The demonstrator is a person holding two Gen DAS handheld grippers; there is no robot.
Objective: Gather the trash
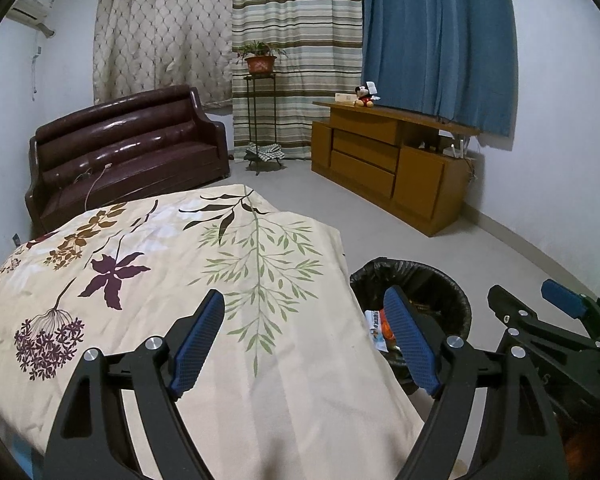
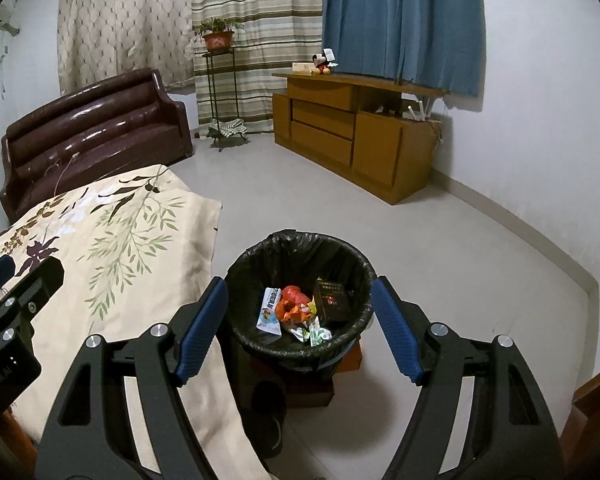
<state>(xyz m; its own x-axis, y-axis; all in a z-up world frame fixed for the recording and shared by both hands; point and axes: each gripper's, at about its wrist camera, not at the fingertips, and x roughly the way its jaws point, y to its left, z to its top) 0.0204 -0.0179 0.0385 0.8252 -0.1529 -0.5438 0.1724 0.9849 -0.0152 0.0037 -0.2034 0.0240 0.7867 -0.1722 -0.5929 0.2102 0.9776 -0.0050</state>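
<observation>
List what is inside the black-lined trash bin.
In the trash bin: a white-and-blue wrapper, crumpled red-orange packaging, a dark box, and green-and-white paper scraps. Anything beneath this pile, and the bin's bottom, is covered.

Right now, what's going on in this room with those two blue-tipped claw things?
A person is collecting trash with two hand-held grippers. Both the left gripper and right gripper are open and empty. The right one is over a black-lined trash bin on the floor beside a table under a floral cloth. The bin already holds wrappers and a dark box.
</observation>
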